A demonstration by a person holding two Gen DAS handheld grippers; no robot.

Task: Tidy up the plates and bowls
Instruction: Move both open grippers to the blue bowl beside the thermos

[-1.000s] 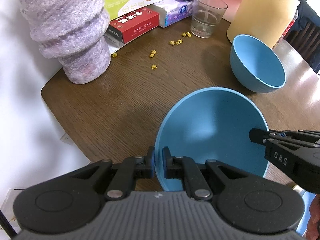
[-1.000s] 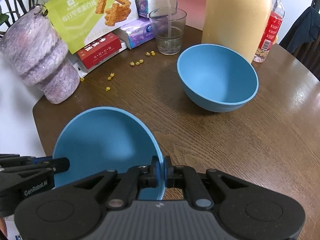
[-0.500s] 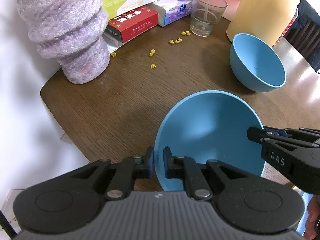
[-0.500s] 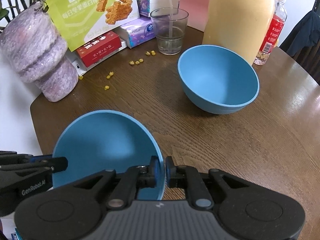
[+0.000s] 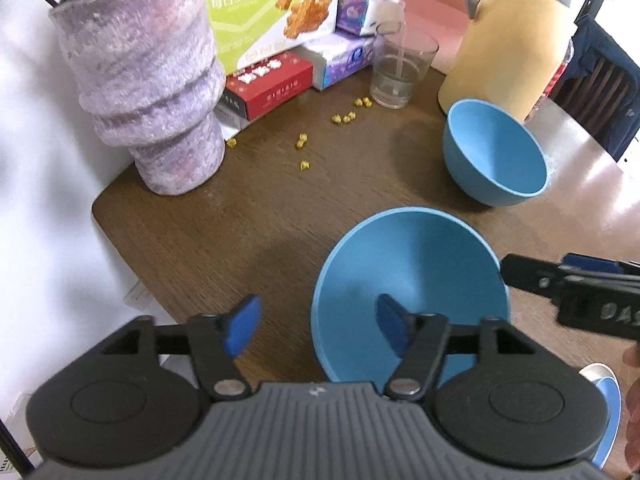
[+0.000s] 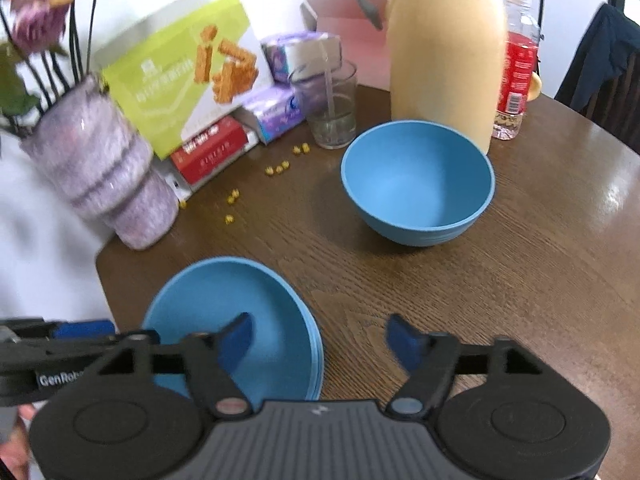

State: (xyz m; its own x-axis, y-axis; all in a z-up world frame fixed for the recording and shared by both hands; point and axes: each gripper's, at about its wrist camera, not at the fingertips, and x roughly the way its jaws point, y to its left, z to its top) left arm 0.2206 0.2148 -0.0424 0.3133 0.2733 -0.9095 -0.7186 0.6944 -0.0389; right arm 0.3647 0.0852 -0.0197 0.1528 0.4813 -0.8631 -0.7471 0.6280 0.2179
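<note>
the left hand-held gripper (image 5: 318,326) is seen at the bottom of its frame with its jaws opening, one blue pad outside the near bowl (image 5: 408,292) and one over its inside, neither pressing on the rim. the right hand-held gripper (image 6: 318,340) is likewise opening, its left pad over the bowl's inside, its right pad over the bench (image 6: 520,280). the near bowl is set on the bench at lower centre. a second bowl (image 6: 418,182) is placed upright further up, right of centre, well apart. beyond it a glass (image 6: 330,106) and a jug (image 6: 444,52) are found; a vase (image 5: 148,76) is at upper left.
</note>
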